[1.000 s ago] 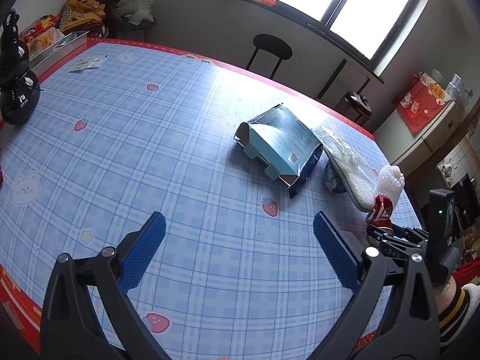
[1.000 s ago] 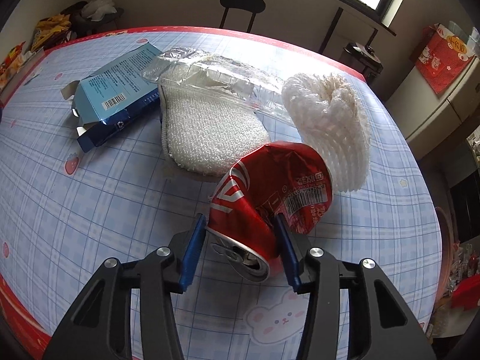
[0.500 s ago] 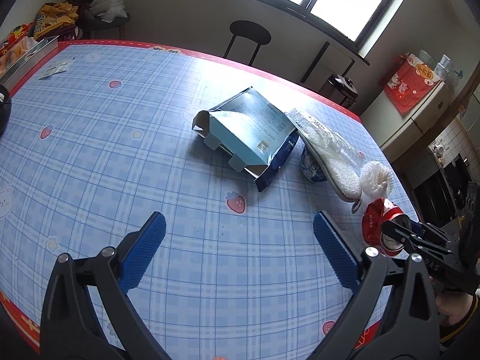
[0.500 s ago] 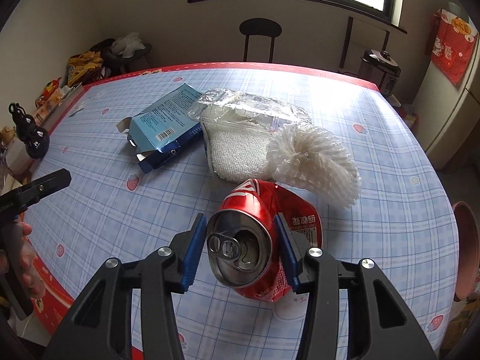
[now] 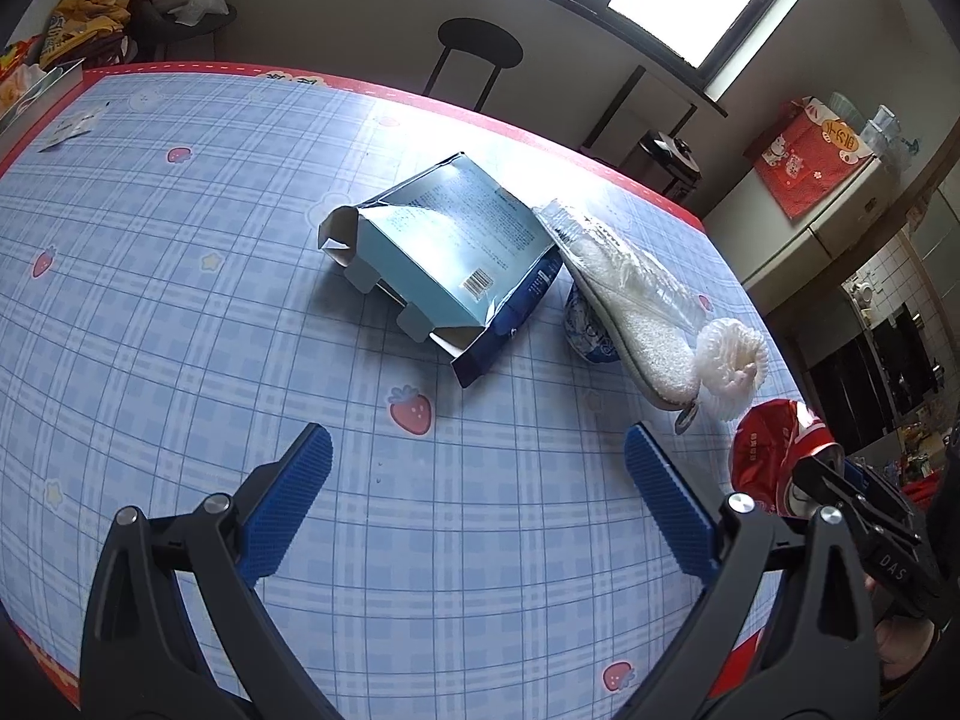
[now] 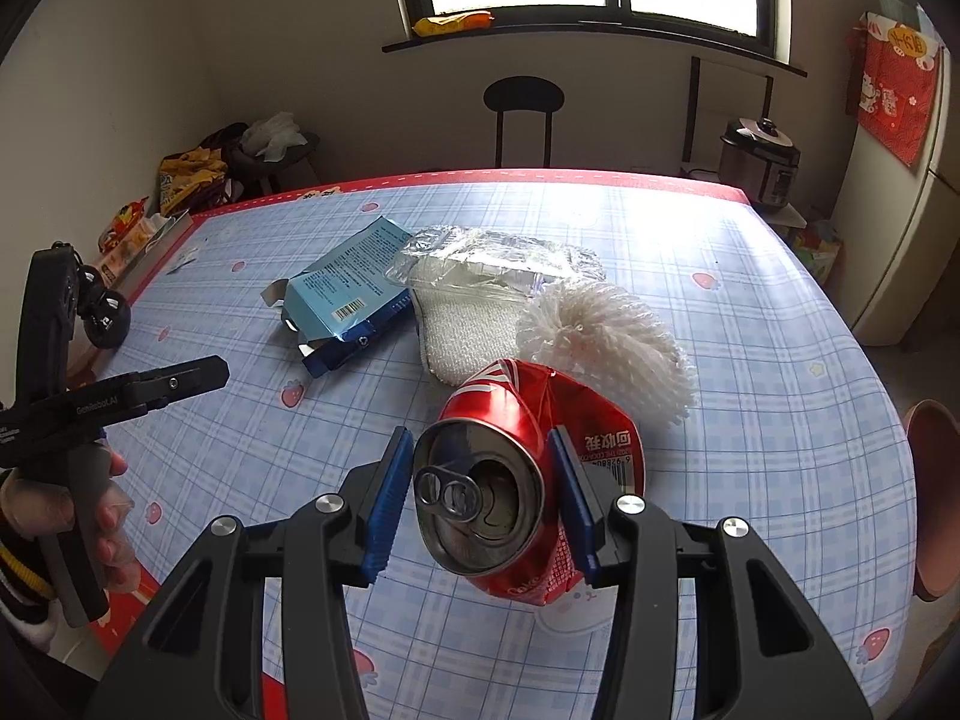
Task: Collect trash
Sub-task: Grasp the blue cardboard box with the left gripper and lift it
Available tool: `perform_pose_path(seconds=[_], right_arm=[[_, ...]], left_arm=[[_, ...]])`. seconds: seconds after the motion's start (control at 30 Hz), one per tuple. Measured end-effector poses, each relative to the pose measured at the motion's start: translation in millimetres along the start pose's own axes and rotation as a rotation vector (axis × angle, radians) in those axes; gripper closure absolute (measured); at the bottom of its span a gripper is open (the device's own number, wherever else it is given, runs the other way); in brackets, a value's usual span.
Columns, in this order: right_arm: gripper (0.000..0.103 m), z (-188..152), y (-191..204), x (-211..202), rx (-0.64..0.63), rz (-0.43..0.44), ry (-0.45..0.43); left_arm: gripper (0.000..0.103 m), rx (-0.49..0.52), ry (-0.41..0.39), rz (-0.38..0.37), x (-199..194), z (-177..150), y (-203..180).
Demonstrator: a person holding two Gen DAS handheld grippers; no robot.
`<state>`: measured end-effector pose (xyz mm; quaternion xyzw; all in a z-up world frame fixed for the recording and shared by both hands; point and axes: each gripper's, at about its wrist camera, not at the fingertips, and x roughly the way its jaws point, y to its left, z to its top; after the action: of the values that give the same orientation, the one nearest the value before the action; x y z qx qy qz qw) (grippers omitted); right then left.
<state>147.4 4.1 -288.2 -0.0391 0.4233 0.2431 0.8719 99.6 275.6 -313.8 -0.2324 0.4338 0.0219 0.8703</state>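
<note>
My right gripper is shut on a crushed red soda can, held clear above the table with its top facing the camera; the can also shows at the right edge of the left wrist view. A torn blue carton lies mid-table. Beside it rest a clear plastic wrapper over a white pad and a white foam net. My left gripper hangs open above the near part of the cloth, short of the carton, with nothing between its fingers.
The table wears a blue checked cloth with a red border. A small blue-patterned bowl peeks out under the pad. A black stool and a rice cooker stand beyond the far edge. Snack bags crowd the far left.
The right gripper rose and tilted up with the can, now well off the cloth. The left gripper drifted across the table, bringing the carton nearer the middle of its view.
</note>
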Motion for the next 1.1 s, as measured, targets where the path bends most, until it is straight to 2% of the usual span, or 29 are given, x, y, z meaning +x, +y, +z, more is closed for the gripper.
perform_pose_path(seconds=[0.2,0.3,0.4,0.47,0.6,0.7,0.77,0.83,1.1], right_arm=[[0.058,-9.1,-15.4,1.5,0.032,-0.016,0.019],[0.058,-12.2,-22.8,0.6,0.039,-0.036,0.029],[0.058,-14.6,-30.4,-3.0,0.048,-0.064,0.034],[0.058,-16.2,-35.4,-5.0,0.055,-0.084,0.041],[0.058,-18.5,-44.6,-7.7,0.069,-0.119,0.054],[0.058,-18.3,-48.4,-7.2,0.079,-0.134,0.059],[0.058,-17.2,-48.4,-5.8,0.08,-0.137,0.061],[0.058,-14.1,-45.7,-3.1,0.075,-0.134,0.06],[0.058,-4.5,-29.7,8.7,0.035,-0.104,0.065]], left_arm=[[0.008,-0.029,-0.064,0.022,16.8,56.6,21.1],[0.007,0.067,-0.079,0.121,38.2,94.8,23.8],[0.007,0.152,-0.019,0.116,72.0,127.1,22.4],[0.007,0.173,0.023,0.097,92.6,142.6,23.9],[0.008,0.107,0.098,0.02,126.2,167.2,38.3],[0.011,0.069,0.15,-0.008,143.8,174.5,50.1],[0.018,0.045,0.191,-0.037,152.0,173.5,55.8],[0.021,0.035,0.225,-0.068,157.2,168.7,59.6],[0.022,0.103,0.289,-0.168,155.8,132.9,49.1]])
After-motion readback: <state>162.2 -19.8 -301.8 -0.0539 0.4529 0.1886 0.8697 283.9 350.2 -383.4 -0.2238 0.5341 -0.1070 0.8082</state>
